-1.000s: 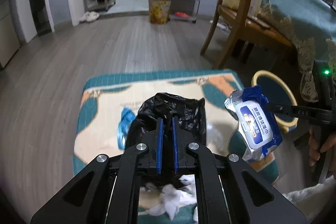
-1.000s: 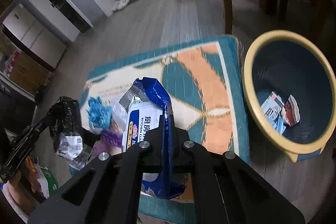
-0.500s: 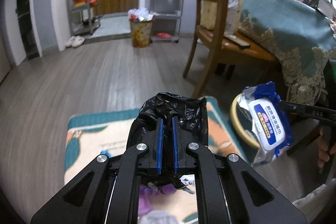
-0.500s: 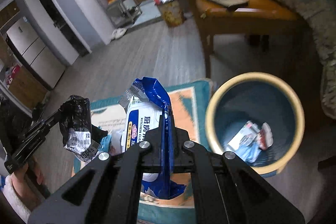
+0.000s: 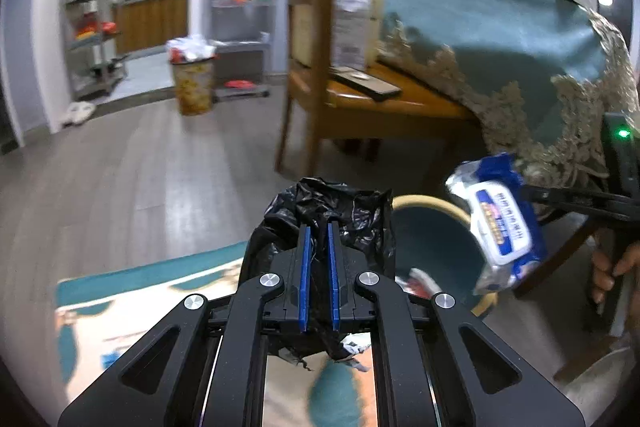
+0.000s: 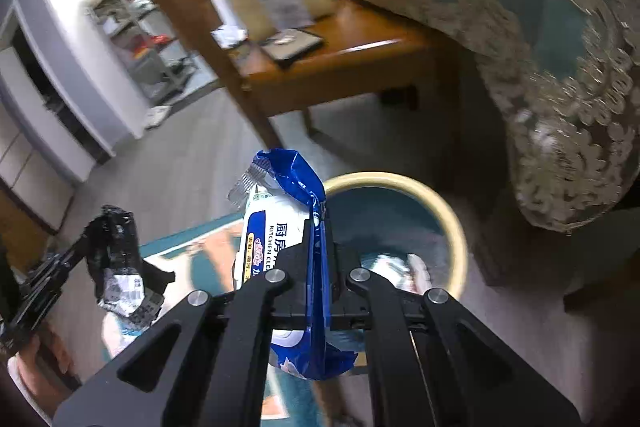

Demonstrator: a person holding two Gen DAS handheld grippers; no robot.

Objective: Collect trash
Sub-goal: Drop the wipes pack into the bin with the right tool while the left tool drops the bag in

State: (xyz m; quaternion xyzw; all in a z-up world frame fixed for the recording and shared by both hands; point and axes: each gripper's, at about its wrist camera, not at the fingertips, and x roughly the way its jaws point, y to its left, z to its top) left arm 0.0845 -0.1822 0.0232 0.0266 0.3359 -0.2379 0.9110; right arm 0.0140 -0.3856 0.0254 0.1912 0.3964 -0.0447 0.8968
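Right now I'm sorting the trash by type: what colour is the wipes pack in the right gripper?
Blue and white wipes pack, clearest in the right wrist view.

1. The grey wood-plank floor (image 5: 132, 179) carries everything here.
2. A teal, cream and orange patterned rug (image 5: 132, 291) lies flat on it.
3. Just beside the rug's edge stands a round bin (image 6: 448, 215) with a cream rim and a teal inside, with a few scraps of trash in its bottom.
4. A wooden chair (image 5: 320, 75) stands on the floor beyond the bin.
5. Far back, a full yellow wastebasket (image 5: 192, 83) stands near metal shelves (image 5: 90, 23).
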